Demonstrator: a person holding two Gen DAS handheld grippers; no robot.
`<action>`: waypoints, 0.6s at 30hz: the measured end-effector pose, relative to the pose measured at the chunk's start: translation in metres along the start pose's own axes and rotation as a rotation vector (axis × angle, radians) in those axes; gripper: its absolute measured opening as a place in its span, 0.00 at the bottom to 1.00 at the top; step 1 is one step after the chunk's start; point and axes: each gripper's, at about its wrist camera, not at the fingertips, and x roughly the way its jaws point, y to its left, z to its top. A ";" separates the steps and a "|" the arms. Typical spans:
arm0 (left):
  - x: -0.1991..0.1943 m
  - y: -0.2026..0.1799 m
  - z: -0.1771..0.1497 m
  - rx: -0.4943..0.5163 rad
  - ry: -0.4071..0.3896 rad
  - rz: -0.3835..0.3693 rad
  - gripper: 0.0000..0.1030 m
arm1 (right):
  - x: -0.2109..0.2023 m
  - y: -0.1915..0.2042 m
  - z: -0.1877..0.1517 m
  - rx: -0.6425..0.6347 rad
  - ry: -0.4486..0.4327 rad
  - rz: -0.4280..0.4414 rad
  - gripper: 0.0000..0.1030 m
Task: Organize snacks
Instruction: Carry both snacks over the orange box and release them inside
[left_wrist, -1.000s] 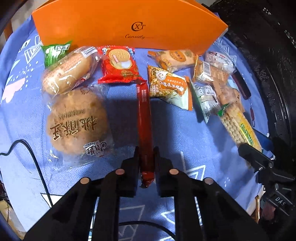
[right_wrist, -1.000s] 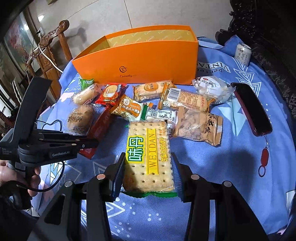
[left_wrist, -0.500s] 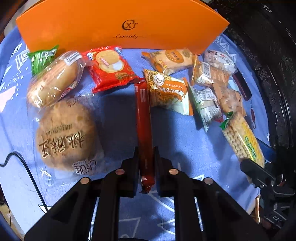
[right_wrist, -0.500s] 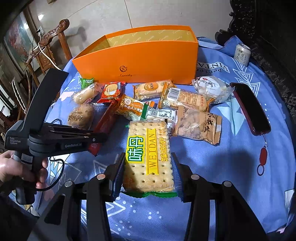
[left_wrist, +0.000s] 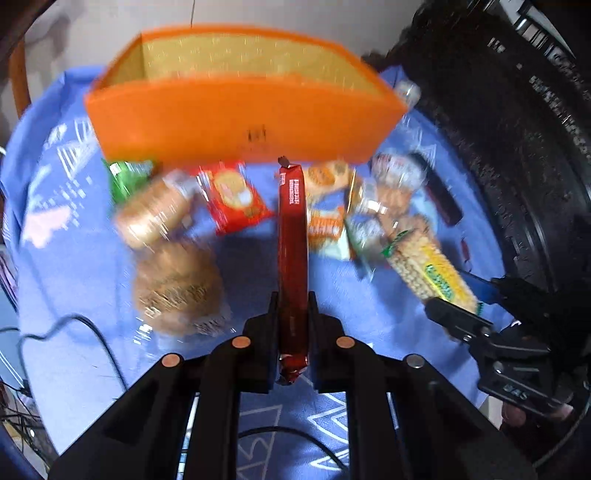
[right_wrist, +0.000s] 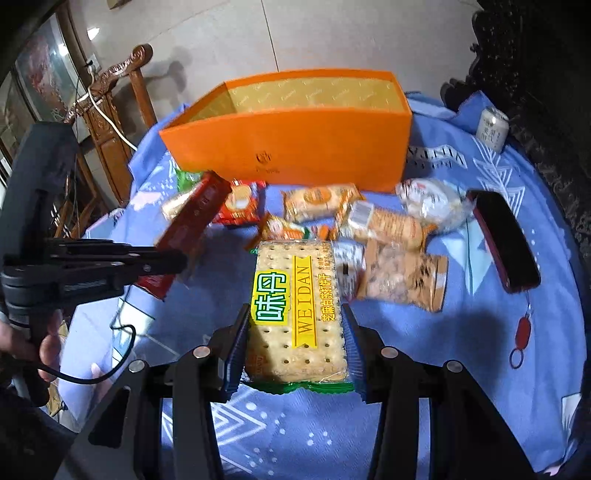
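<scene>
Currently the task is at an early stage: the orange box (right_wrist: 288, 144) shows only bare lining in its visible part, no snack seen inside. Left gripper (left_wrist: 292, 325) is pressed together on the red sausage stick (left_wrist: 291, 236), held clear of the blue tablecloth (right_wrist: 480, 369) and pointing toward the box. Right gripper (right_wrist: 295, 332) pinches the cracker pack (right_wrist: 295, 310) at its near end. Remaining: both held items, plus the loose packets lying in front of the box, including the round cake (left_wrist: 177, 288) and red biscuit pack (left_wrist: 232, 195)

Table under blue patterned cloth (right_wrist: 461, 369), orange box (right_wrist: 295, 147), scattered snack packets (right_wrist: 402, 280), dark phone (right_wrist: 504, 240), can (right_wrist: 492, 129)
</scene>
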 end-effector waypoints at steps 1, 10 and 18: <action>-0.009 -0.002 0.004 0.004 -0.022 0.004 0.12 | -0.004 0.001 0.005 -0.008 -0.017 0.002 0.46; -0.091 0.008 0.098 0.043 -0.295 0.041 0.12 | -0.046 0.009 0.116 -0.046 -0.266 0.036 0.46; -0.095 0.028 0.188 0.012 -0.373 0.086 0.12 | -0.027 0.002 0.216 -0.041 -0.336 0.012 0.46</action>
